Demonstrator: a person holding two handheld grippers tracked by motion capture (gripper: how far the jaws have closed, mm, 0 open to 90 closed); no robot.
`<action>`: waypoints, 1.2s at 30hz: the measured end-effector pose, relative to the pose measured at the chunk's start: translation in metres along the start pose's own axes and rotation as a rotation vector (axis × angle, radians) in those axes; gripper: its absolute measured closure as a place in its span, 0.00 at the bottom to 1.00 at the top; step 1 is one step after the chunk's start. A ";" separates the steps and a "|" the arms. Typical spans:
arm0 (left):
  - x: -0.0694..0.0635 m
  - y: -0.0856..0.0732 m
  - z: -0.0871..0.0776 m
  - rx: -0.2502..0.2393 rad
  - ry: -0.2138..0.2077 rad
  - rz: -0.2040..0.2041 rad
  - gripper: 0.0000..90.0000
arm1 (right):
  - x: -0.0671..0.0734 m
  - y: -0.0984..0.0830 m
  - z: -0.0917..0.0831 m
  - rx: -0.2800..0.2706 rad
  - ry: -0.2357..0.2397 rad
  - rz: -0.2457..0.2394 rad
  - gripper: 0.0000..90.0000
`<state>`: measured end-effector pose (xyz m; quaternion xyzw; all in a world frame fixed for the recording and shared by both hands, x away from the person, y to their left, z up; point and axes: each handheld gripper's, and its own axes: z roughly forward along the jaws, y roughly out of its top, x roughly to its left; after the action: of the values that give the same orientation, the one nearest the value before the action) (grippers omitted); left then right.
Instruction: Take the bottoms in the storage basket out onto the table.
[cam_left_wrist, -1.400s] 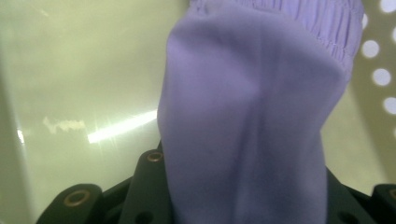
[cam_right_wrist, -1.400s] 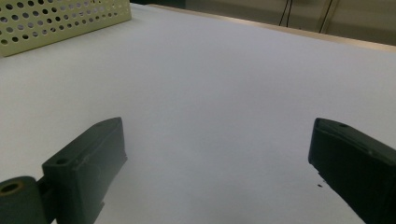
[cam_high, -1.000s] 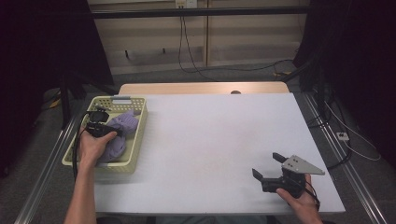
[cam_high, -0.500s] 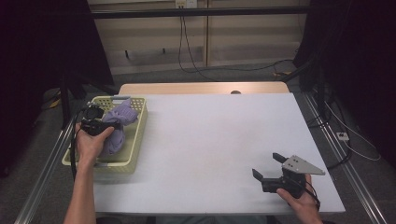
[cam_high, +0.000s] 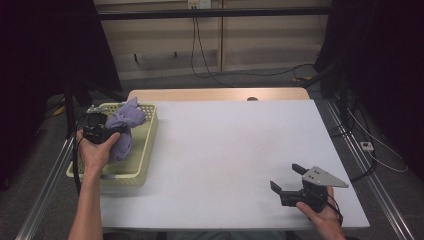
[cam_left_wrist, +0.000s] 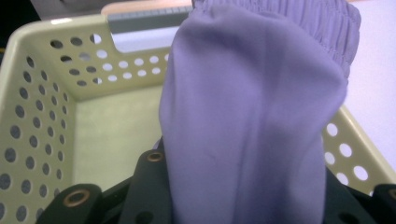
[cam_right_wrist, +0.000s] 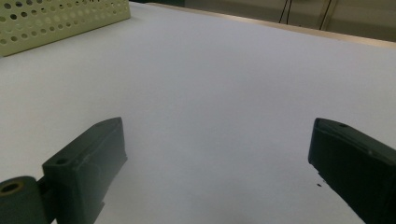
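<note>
My left gripper (cam_high: 107, 132) is over the pale yellow basket (cam_high: 146, 145) at the table's 9 o'clock side, and it has hold of a purple cloth (cam_high: 125, 122). In the left gripper view the cloth (cam_left_wrist: 252, 116) rises from between my 2 black jaws, which are closed tight on its lower part, and its gathered elastic hem sits at the top, toward 12 o'clock. The cloth hangs above the basket floor, with the perforated basket wall (cam_left_wrist: 28, 126) at 9 o'clock and the far rim with its handle slot behind it. From the high view the cloth bunches up beside my left hand (cam_high: 95, 150), its upper end leaning toward the basket's far wall.

My right gripper (cam_high: 289, 180) rests low near the table's (cam_high: 225, 145) 5 o'clock corner, held in my right hand (cam_high: 320, 215), with the grey 3-cornered plate on top. Its 2 jaws stand wide apart with nothing between them; in the right gripper view I see bare white tabletop (cam_right_wrist: 210, 93) between them and a corner of the basket (cam_right_wrist: 56, 18) far off at 11 o'clock.
</note>
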<state>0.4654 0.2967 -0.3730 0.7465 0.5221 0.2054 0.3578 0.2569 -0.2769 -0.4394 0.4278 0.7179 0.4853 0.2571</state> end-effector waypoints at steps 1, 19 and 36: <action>0.000 0.000 -0.001 -0.012 -0.001 0.004 0.74 | 0.000 0.000 0.000 0.000 0.000 0.000 0.04; 0.000 0.001 -0.012 -0.156 -0.035 0.015 0.74 | 0.000 0.000 0.000 0.001 0.002 0.001 0.04; 0.000 0.003 -0.025 -0.269 -0.055 -0.005 0.74 | -0.001 0.000 0.000 0.000 0.001 0.002 0.04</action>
<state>0.4505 0.3044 -0.3547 0.6959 0.4816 0.2519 0.4694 0.2568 -0.2776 -0.4394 0.4282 0.7178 0.4857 0.2560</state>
